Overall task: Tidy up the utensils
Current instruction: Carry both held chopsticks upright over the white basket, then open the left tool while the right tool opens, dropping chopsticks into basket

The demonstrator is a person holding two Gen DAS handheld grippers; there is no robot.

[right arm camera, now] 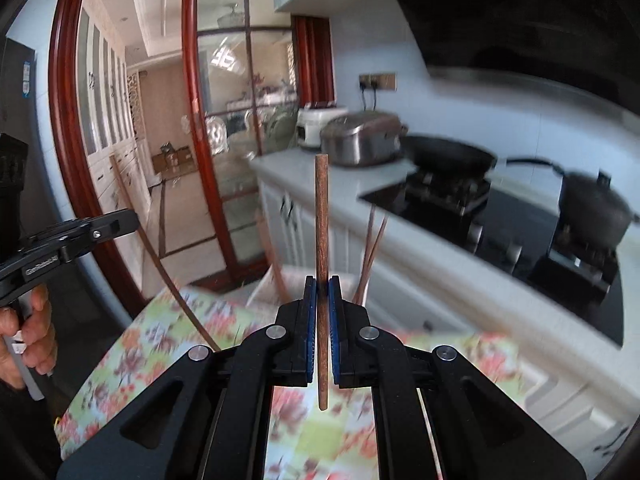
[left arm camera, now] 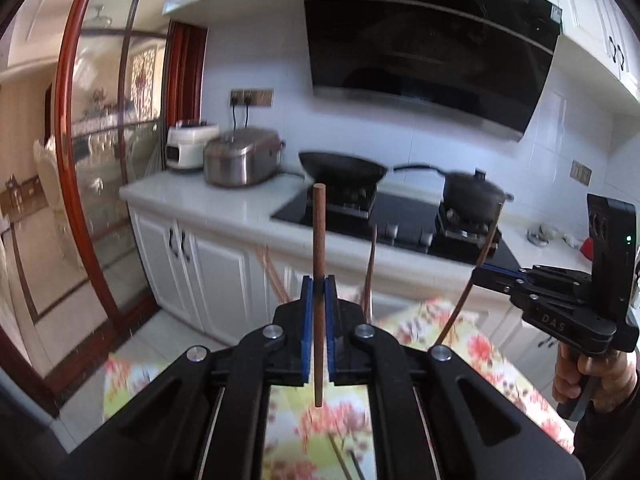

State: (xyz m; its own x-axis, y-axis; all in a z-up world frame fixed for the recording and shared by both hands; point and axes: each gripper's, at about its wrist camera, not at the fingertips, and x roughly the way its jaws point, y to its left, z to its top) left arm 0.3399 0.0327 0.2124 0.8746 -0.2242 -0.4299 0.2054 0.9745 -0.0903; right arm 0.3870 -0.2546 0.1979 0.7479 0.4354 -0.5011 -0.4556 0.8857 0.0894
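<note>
We hold two grippers over a flowery cloth (left arm camera: 460, 332) on the bench. Our left gripper (left arm camera: 319, 284) has its jaws squeezed tight on a brown chopstick (left arm camera: 319, 240). The stick stands straight up between the jaws, poking out above and below them. Our right gripper (right arm camera: 322, 284) has its jaws squeezed tight on another chopstick (right arm camera: 321, 220), standing up the same way. Just past the jaws, more chopsticks (right arm camera: 370, 256) lean in a blurry holder; we cannot tell what kind. Far beyond the jaws sit a black pan (left arm camera: 342, 166) and a dark pot (left arm camera: 474, 196) on the stove.
</note>
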